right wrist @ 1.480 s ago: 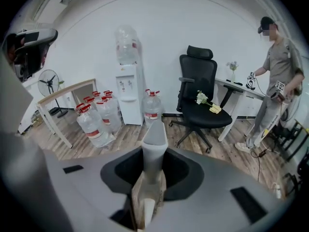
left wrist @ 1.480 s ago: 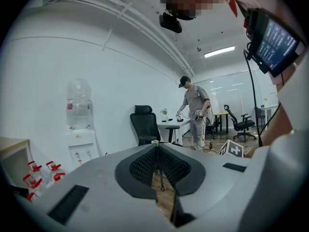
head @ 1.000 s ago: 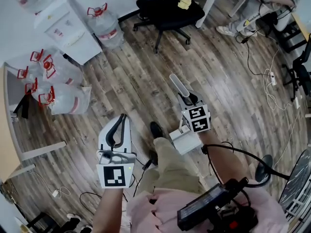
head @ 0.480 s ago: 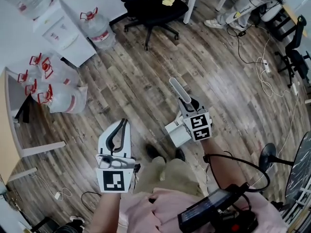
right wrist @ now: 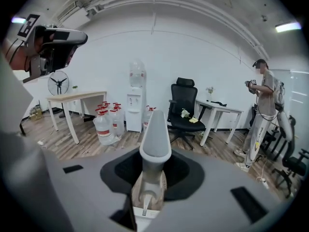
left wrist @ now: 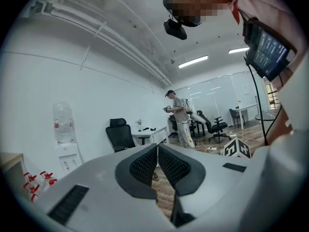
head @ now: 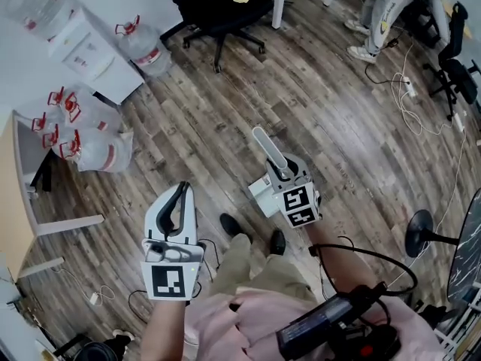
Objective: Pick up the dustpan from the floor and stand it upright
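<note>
The light grey dustpan [head: 261,198] is off the wooden floor, and my right gripper [head: 286,173] is shut on the lower part of its handle. The long handle [head: 268,150] sticks out past the jaws, up and away from me. In the right gripper view the handle [right wrist: 155,132] rises between the dark pads [right wrist: 120,170], with the pan hidden below. My left gripper [head: 180,192] hangs at the left over the floor, shut with nothing in it. In the left gripper view its ribbed pads [left wrist: 143,165] meet.
Several water bottles [head: 84,143] and a white water dispenser [head: 80,46] stand at the far left. A black office chair [head: 216,4] is at the top. A person [head: 382,12] stands top right near loose cables [head: 410,95]. A fan base [head: 422,232] sits at the right.
The right gripper has carried the dustpan a little left and forward, still shut on the handle. The person holding the grippers has stepped forward. The left gripper stays shut and empty.
</note>
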Tool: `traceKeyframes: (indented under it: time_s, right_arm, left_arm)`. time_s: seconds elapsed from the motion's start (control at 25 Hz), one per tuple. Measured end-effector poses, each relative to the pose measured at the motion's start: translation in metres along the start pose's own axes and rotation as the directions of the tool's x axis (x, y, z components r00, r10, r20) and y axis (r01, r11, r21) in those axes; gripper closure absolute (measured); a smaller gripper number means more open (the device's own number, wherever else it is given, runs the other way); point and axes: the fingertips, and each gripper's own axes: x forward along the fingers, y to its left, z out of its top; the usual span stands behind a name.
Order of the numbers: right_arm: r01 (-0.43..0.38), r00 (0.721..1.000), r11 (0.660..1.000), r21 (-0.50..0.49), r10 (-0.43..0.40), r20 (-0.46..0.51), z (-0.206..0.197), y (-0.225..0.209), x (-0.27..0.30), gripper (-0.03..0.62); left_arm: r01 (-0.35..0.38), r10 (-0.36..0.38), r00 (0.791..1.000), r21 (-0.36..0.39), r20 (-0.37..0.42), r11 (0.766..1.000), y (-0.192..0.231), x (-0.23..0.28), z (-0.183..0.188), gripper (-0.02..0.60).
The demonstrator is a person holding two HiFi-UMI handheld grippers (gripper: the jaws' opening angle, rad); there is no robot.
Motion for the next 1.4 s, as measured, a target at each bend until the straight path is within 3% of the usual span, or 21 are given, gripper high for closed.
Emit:
traceKeyframes:
  time_s: [0.24,0.56,0.72,1.0,1.16,1.32,1.4]
  right_arm:
    - [-0.006,0.999,0.996,-0.092,0.002,-0.039,-0.031,0.003,-0.031,0.462]
    - [-0.060,0.998,0.998,0.007,0.060,-0.031,-0.044,-0.002,-0.060,0.393]
    - [-0.089,0.996,0.996,0.026,0.089,0.012,-0.030,-0.002,-0.086,0.367]
    - [-0.094,0.977,0.994,0.056,0.082,0.197,0.053,-0.006,-0.150,0.391]
    - [-0.093,0.933,0.995,0.029,0.077,0.351,0.129,-0.009,-0.175,0.471]
    - [-0.065,0.883,0.998,0.009,0.053,0.467,0.189,-0.010,-0.197,0.592]
    - [-0.048,0.864,0.999,0.000,0.042,0.501,0.207,-0.006,-0.206,0.594]
  left_arm:
    - [-0.035,0.035,0.999,0.039,0.002,0.999,-0.037,-0.021,0.018,0.565]
    - [-0.063,0.057,0.996,0.088,0.065,0.994,-0.066,-0.035,0.037,0.565]
    - [-0.105,0.098,0.987,0.052,0.127,0.993,-0.067,-0.042,0.062,0.565]
    - [-0.194,0.187,0.958,0.009,0.219,0.981,-0.055,-0.051,0.117,0.566]
    - [-0.227,0.205,0.941,0.054,0.268,0.972,-0.059,-0.058,0.150,0.565]
    - [-0.236,0.213,0.942,0.060,0.261,0.970,-0.063,-0.055,0.162,0.566]
    - [-0.244,0.218,0.937,0.067,0.273,0.967,-0.061,-0.054,0.166,0.566]
